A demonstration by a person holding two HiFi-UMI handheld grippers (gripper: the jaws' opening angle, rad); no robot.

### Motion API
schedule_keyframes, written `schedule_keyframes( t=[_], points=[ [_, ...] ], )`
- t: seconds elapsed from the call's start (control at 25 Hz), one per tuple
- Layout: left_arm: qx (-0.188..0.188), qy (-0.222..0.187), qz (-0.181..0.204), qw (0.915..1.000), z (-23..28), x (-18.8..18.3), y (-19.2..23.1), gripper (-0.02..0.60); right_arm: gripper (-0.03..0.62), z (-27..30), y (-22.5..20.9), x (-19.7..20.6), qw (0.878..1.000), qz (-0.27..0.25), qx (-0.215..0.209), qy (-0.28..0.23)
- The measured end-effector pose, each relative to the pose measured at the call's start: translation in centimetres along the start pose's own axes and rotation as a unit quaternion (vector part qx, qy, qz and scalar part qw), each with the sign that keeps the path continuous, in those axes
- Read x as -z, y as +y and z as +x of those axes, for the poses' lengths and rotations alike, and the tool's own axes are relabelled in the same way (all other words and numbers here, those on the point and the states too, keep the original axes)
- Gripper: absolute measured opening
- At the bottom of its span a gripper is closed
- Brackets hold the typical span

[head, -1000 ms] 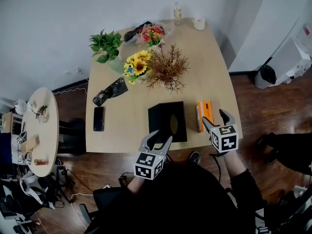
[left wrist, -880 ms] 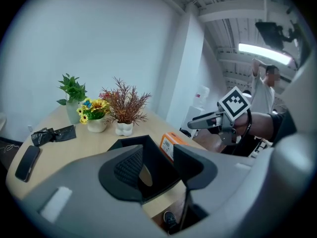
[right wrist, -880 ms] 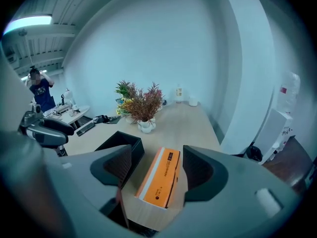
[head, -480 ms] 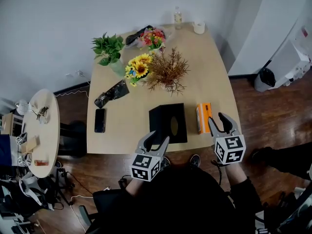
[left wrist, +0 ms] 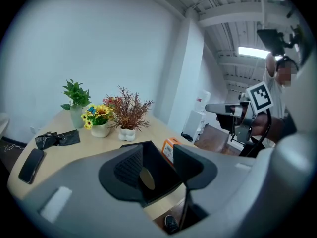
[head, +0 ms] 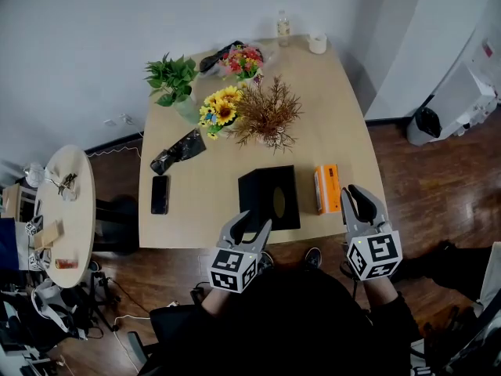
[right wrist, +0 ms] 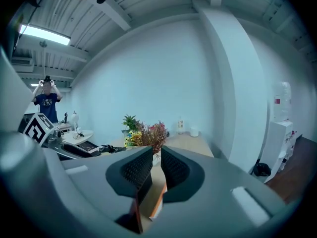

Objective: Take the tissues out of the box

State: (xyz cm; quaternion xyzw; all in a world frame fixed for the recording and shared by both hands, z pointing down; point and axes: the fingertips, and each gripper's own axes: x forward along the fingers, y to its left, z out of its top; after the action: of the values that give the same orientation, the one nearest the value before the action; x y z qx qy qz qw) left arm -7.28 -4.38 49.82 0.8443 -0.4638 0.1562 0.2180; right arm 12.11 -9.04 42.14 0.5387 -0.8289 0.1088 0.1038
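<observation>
A black tissue box (head: 268, 198) with an oval slot on top lies near the front edge of the wooden table (head: 344, 116); no tissue shows at the slot. My left gripper (head: 250, 227) hovers at the table's front edge just before the box, open and empty; in the left gripper view the box (left wrist: 159, 168) shows between its jaws. My right gripper (head: 360, 202) hangs off the table's front right corner, beside an orange pack (head: 326, 188). Its jaws are closing, down to a narrow gap, with nothing between them (right wrist: 155, 166).
Behind the box stand a dried red plant (head: 266, 112), a sunflower pot (head: 219, 106), a green plant (head: 172, 75) and a mixed bouquet (head: 243, 57). A phone (head: 159, 193) and black bag (head: 178, 149) lie left. A bottle (head: 282, 23) and cup (head: 317, 42) stand at the far edge. A round side table (head: 59, 210) is left.
My right gripper has drawn back from beside the orange pack toward the person and to the right, and its jaws have narrowed. The left gripper has shifted slightly left and back.
</observation>
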Motion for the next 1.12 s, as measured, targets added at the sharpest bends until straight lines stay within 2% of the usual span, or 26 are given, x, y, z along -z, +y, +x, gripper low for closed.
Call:
schedule_keyframes(
  t=[0.32,0.52,1.12],
  points=[
    [0.005,-0.009,0.001,1.0000,-0.2,-0.7,-0.6,0.175,0.002,-0.5,-0.2,-0.5,1.000,0.005,0.008,-0.023],
    [0.004,-0.022,0.007,0.9997,-0.6,-1.8,-0.7,0.173,0.000,-0.4,0.1,0.5,1.000,-0.001,0.006,-0.020],
    [0.009,-0.024,0.013,0.9996,-0.5,-2.3,-1.1,0.173,0.000,-0.3,1.2,0.1,0.999,-0.013,-0.015,-0.032]
  ],
)
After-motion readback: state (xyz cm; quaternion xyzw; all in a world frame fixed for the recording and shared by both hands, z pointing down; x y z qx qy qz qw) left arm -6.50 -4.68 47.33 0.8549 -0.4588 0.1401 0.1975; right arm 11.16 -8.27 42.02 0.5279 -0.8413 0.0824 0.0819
